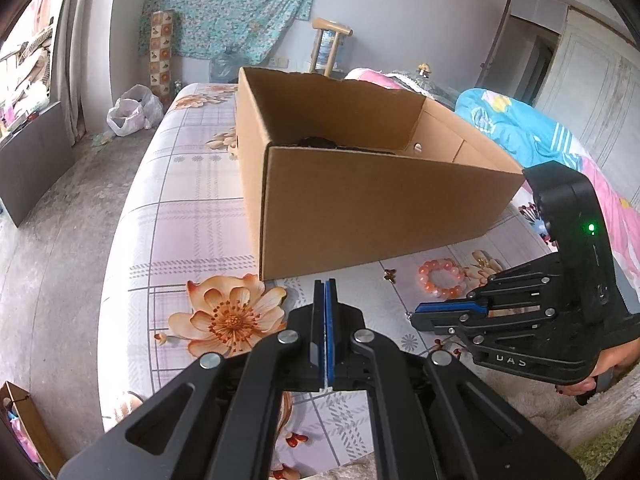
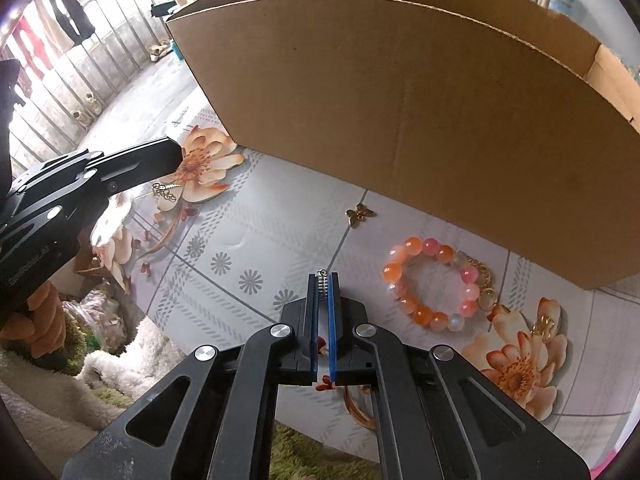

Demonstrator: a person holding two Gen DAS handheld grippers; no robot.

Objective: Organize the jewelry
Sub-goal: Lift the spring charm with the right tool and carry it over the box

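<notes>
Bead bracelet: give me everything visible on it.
The bead bracelet is a closed ring of round glossy beads in orange, pink and milky white, translucent like glass or stone. A gold chain-like section sits on its right side. It lies flat on the floral sheet, just in front of the cardboard box, apparently not touching it. The butterfly charm lies apart. Neither gripper touches it.
</notes>
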